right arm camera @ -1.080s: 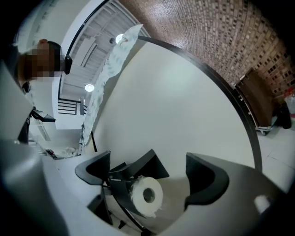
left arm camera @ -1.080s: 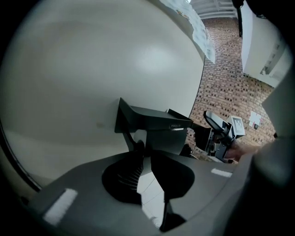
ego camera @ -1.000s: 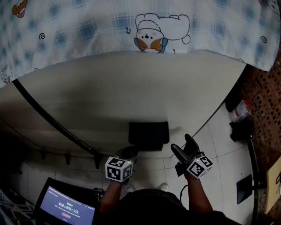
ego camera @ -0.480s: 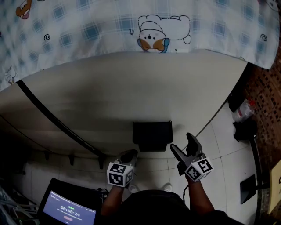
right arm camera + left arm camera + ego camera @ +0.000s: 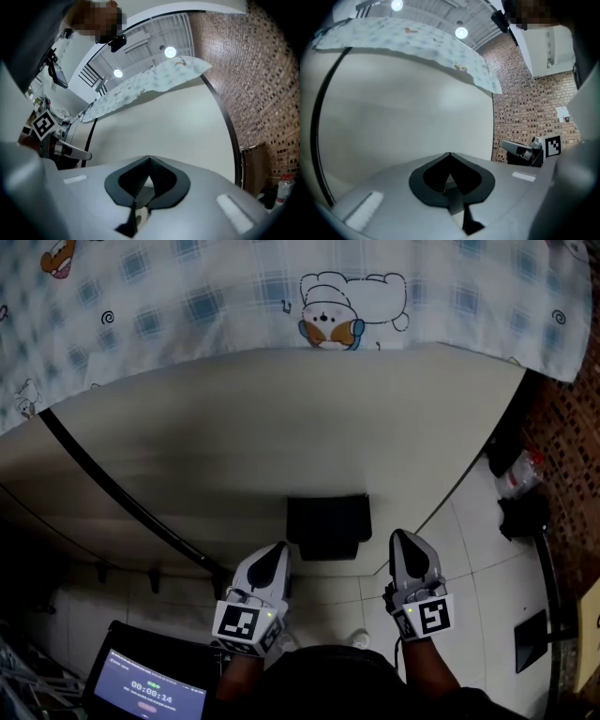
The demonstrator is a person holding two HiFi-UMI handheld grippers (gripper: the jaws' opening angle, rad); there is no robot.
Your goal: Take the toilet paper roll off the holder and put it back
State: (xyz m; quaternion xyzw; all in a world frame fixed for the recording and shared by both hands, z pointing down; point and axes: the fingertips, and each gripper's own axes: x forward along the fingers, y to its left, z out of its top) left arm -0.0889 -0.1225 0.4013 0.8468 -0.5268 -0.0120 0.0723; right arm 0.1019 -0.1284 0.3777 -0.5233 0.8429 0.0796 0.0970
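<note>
Glowing at the lower left, outside the left tongs (image 5: 275,547), a dark screen (image 5: 150,695) shows a timer reading 00:00:14 in pale digits. A thin black bar (image 5: 112,488) slants down the smooth cream panel (image 5: 281,427) toward those tongs. They are grey moulded plastic with black pads and taper to a point. Their jaws are pressed together with nothing between them, and the cube behind them carries black-and-white square markers.

Between the two tips and just ahead, a matt black box-shaped fixture (image 5: 328,526) sits at the foot of the panel. The toilet paper roll cannot be made out in any view.

The right tongs (image 5: 406,538), of the same build, have just snapped closed, their tips meeting on nothing. Far above both hangs a soft cloth (image 5: 234,287) printed with blue checks and a cartoon puppy. Right of the right tongs are glossy white floor tiles (image 5: 478,521), a clear plastic bottle (image 5: 518,474) and a rough brick wall (image 5: 572,446).
</note>
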